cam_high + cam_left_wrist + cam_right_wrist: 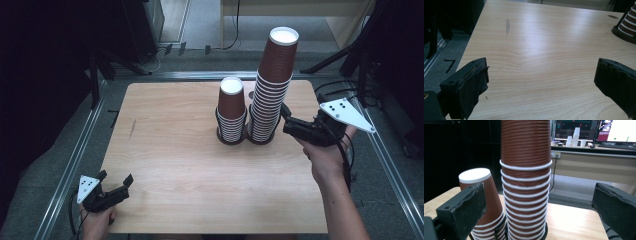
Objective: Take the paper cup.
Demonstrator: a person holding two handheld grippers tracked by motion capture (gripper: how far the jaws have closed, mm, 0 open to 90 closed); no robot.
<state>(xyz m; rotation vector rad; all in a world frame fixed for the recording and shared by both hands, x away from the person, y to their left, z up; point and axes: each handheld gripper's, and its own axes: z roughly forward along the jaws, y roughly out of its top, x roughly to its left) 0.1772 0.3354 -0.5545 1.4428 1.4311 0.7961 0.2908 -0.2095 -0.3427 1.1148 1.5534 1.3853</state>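
Two stacks of upside-down brown paper cups with white rims stand in black ring holders at the table's far middle. The tall stack (272,85) (525,170) is on the right and the short stack (232,112) (482,195) on the left. My right gripper (285,120) (539,192) is open just right of the tall stack's lower part, its jaws wide on either side of it without touching. My left gripper (116,176) (541,70) is open over the near left corner and holds nothing. The short stack's base (626,27) sits far off at the upper right of the left gripper view.
The wooden table (175,150) has a small dark smear (507,25) near its left side. Metal frame rails (75,160) run along both table sides. Behind the table, a desk (594,157) carries monitors and white cups (574,138).
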